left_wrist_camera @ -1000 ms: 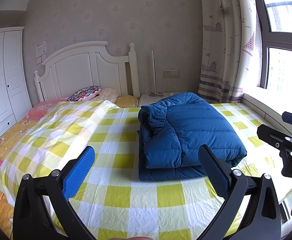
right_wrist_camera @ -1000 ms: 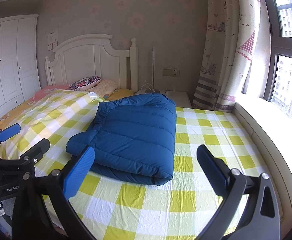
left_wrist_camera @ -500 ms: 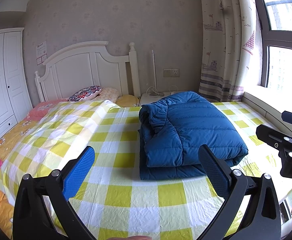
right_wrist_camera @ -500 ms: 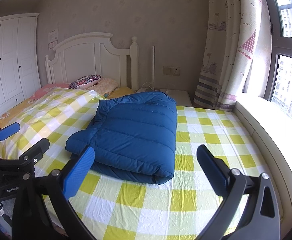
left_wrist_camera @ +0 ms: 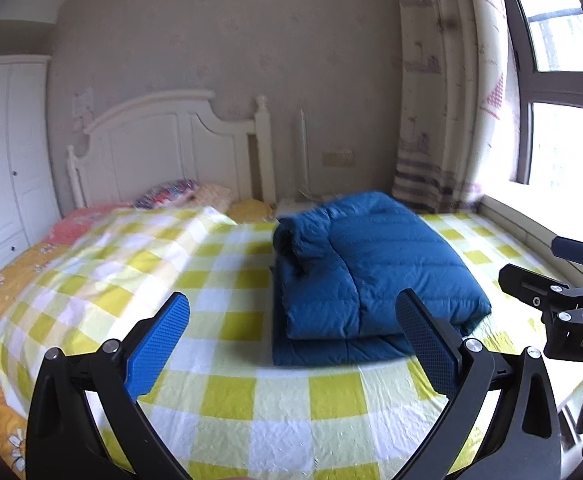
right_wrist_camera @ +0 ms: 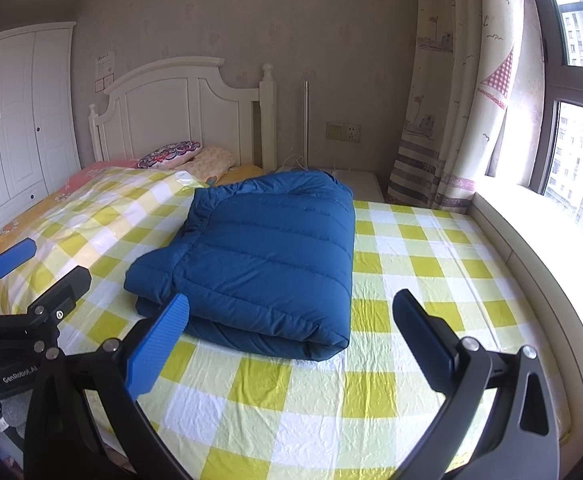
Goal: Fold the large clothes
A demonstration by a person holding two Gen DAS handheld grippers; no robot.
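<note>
Left wrist: blurred | folded blue jacket (left_wrist_camera: 371,268) lower layers hidden | left gripper (left_wrist_camera: 291,340), right gripper (right_wrist_camera: 291,336) spread, empty

Daylight pours in from the window (right_wrist_camera: 579,160) on the right of both views, its panes blown out to near white, with the sill below glaring. The room is bright and evenly lit. The blue jacket (right_wrist_camera: 259,256) throws a soft shadow onto the checked bed sheet (right_wrist_camera: 411,280) on its near and left sides. The left wrist view is smeared by motion: the headboard (left_wrist_camera: 163,148), pillows and curtain (left_wrist_camera: 439,120) look soft, while its own gripper (left_wrist_camera: 291,340) stays crisp. The right wrist view is sharp throughout. Both show strong fisheye bending, with walls and window frame curved and black corners.
</note>
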